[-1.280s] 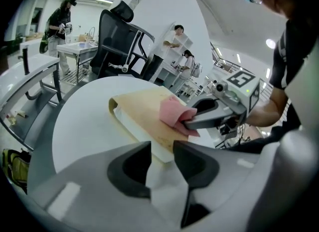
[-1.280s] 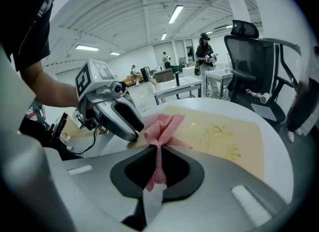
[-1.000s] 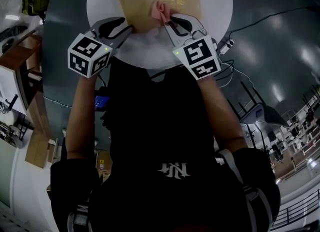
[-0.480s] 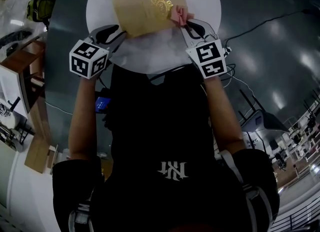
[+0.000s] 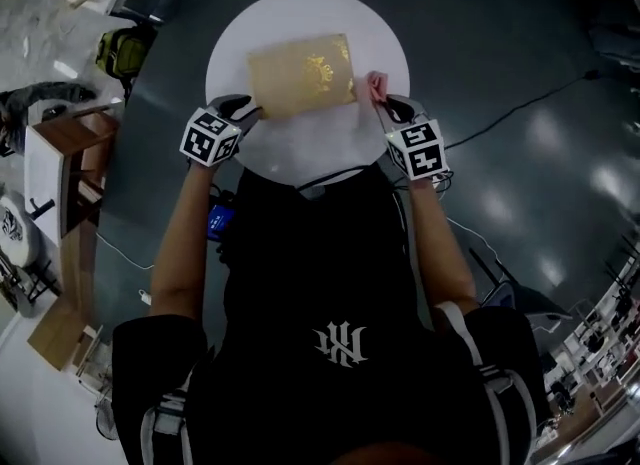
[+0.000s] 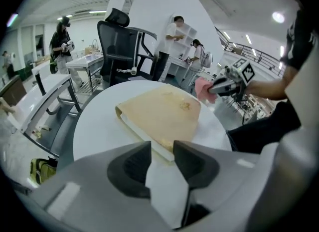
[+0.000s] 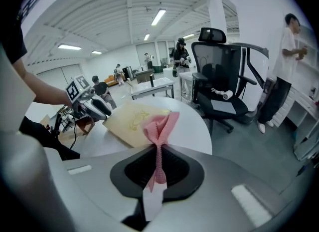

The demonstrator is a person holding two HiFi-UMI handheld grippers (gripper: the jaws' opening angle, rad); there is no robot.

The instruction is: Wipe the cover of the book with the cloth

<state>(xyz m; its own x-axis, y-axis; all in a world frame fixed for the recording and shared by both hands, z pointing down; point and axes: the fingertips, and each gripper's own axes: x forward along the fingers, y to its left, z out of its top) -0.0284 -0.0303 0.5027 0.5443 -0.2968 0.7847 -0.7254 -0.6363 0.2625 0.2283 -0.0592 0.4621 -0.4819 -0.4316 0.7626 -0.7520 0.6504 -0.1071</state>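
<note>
Room lies mostly on your near side, where the round table (image 5: 310, 153) is bare up to its rim; the book (image 5: 300, 75) lies flat, long axis left to right, right end tilted away; your left gripper (image 5: 245, 108), jaws slightly apart and empty, sits at its near-left corner; your right gripper (image 5: 382, 103) pinches the pink cloth (image 5: 376, 84) just off the book's right edge.

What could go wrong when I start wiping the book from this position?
The left tongs stand open at the book's corner, not holding it, so it may slide on the smooth table under the wipe. The right tongs pinch only a thin fold of the cloth, which might pull out.
</note>
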